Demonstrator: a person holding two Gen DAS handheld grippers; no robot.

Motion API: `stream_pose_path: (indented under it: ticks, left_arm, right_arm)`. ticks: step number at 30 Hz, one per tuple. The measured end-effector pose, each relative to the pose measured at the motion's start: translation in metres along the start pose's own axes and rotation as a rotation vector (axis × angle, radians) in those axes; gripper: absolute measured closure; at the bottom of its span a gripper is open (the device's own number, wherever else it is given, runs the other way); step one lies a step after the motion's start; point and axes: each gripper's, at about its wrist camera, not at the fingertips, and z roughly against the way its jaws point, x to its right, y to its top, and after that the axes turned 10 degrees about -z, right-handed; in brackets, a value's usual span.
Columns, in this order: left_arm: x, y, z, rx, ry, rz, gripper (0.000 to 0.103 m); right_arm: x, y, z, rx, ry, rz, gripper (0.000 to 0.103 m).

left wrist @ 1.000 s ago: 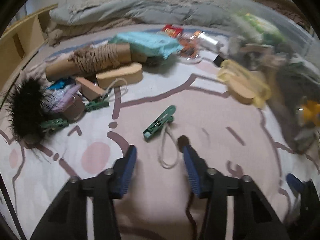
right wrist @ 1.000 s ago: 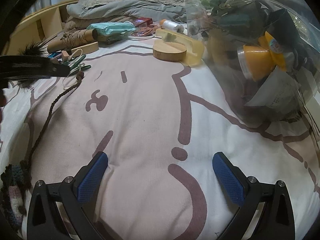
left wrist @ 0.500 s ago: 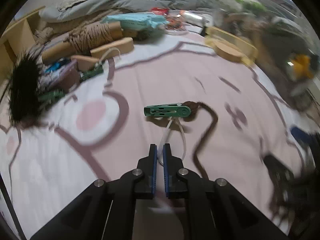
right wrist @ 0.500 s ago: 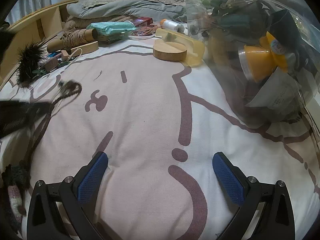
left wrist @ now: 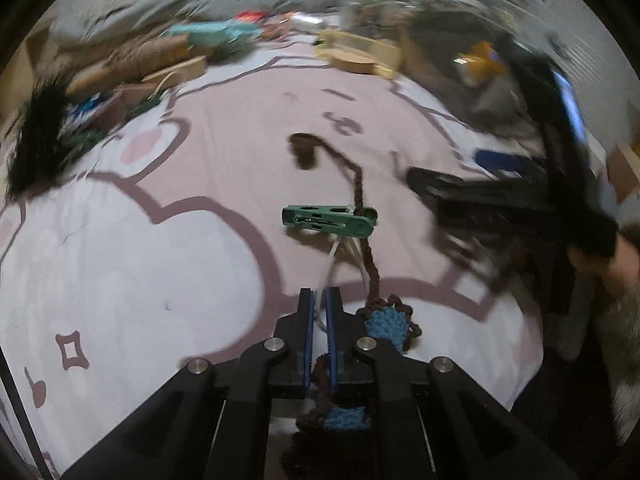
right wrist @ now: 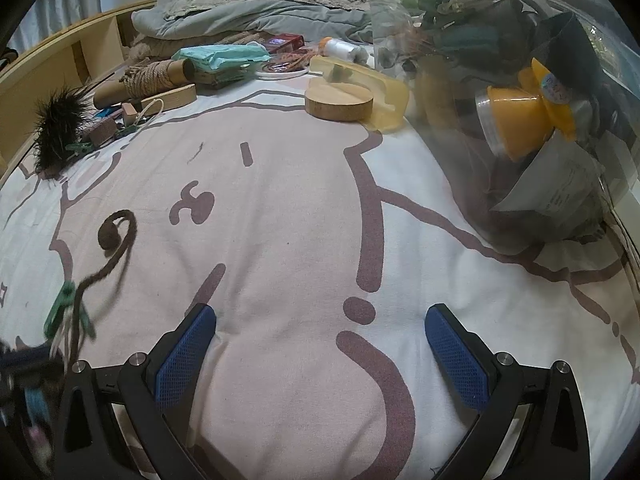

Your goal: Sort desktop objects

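Observation:
My left gripper [left wrist: 319, 300] is shut on the white string loop [left wrist: 340, 256] tied to a green clothespin [left wrist: 329, 220], which hangs just ahead of the fingertips. A brown braided cord [left wrist: 360, 196] with a blue crocheted piece [left wrist: 386, 322] trails beside and under the jaws. In the right wrist view the clothespin [right wrist: 66, 308] and cord [right wrist: 116, 236] show blurred at the left edge. My right gripper [right wrist: 320, 344] is open and empty, low over the pink printed sheet [right wrist: 288, 208].
A clear plastic bag [right wrist: 520, 92] full of items stands at the right. A cork disc [right wrist: 339, 100], yellow tray [right wrist: 380, 84], rope-wound tube [right wrist: 152, 76], teal packet [right wrist: 220, 54] and black feather tuft [right wrist: 58, 124] lie at the back and left. Bedding is piled behind.
My left gripper closed on the clothespin's string loop and has drawn it back and to the right, the brown cord coming along. The right gripper has stayed still and open.

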Motion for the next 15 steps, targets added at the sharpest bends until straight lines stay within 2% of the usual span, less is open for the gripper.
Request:
stream_pose_path:
  ticks: [2, 6, 7, 9, 11, 15]
  left_arm:
    - [0.006, -0.003, 0.002, 0.011, -0.017, -0.009, 0.096]
    - [0.004, 0.0, 0.003, 0.014, 0.013, -0.013, 0.095]
    - [0.002, 0.003, 0.002, 0.013, 0.025, -0.009, 0.093]
    - [-0.003, 0.01, 0.0, 0.013, 0.044, 0.007, 0.082]
    - [-0.005, 0.016, -0.003, 0.014, 0.042, 0.013, 0.077]
    - [-0.008, 0.033, -0.013, 0.011, 0.071, 0.01, 0.077]
  right_arm:
    - [0.0, 0.0, 0.0, 0.002, 0.001, 0.0, 0.0]
    - [0.003, 0.0, 0.001, -0.003, 0.015, -0.009, 0.0]
    - [0.003, 0.0, 0.001, -0.004, 0.017, -0.01, 0.0]
    - [0.004, 0.001, 0.001, -0.008, 0.023, -0.012, 0.0]
    - [0.005, 0.001, 0.001, -0.012, 0.03, -0.012, 0.0]
    - [0.005, 0.002, 0.002, -0.016, 0.04, -0.014, 0.0]
